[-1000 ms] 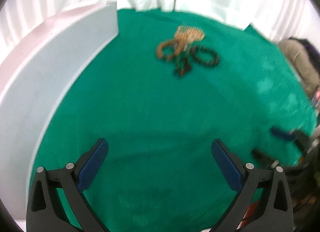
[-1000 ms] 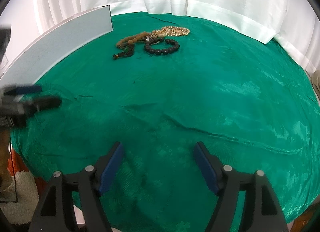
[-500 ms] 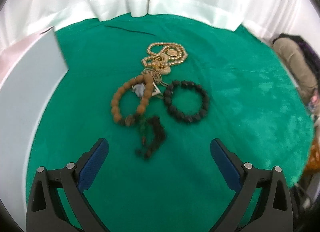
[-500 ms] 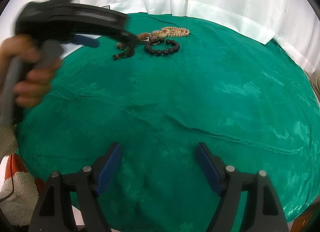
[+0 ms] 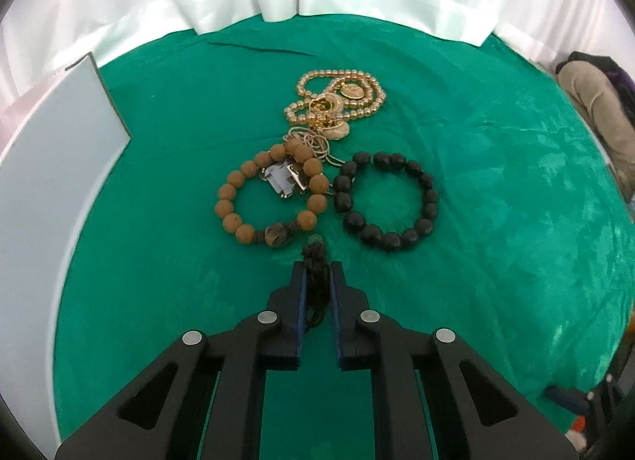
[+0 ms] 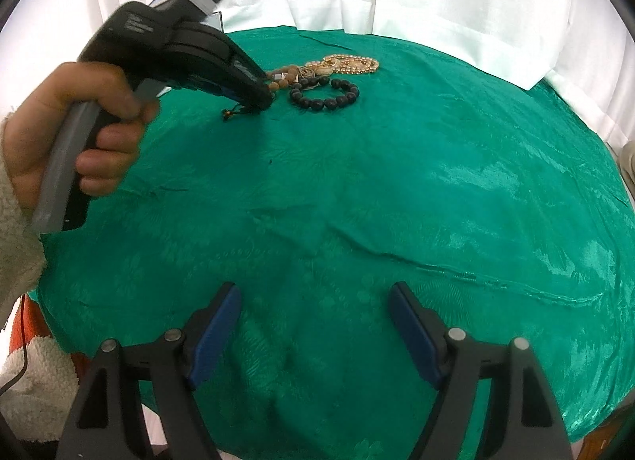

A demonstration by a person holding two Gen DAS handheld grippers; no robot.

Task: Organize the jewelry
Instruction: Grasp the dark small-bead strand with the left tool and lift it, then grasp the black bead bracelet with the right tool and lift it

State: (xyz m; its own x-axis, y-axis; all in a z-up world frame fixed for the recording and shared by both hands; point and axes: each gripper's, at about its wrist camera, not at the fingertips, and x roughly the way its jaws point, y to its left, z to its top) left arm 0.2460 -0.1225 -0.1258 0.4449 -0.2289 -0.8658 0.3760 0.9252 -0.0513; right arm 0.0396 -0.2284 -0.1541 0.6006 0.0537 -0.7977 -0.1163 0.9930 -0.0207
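The left gripper [image 5: 317, 281] is seen closed, fingers [image 5: 298, 301] pinched on a small dark braided cord bracelet [image 5: 316, 277] low on the green-cloth desk [image 5: 496, 222]. Just ahead, a tan wooden bead bracelet [image 5: 274, 198] and a black bead bracelet [image 5: 387, 202] are laid side by side, touching; a gold bead necklace [image 5: 337, 99] is piled behind them. A white flat board [image 5: 51, 166] is stood at the left. The right gripper [image 6: 315, 325] is held wide open with nothing between its fingers, well apart from the jewelry.
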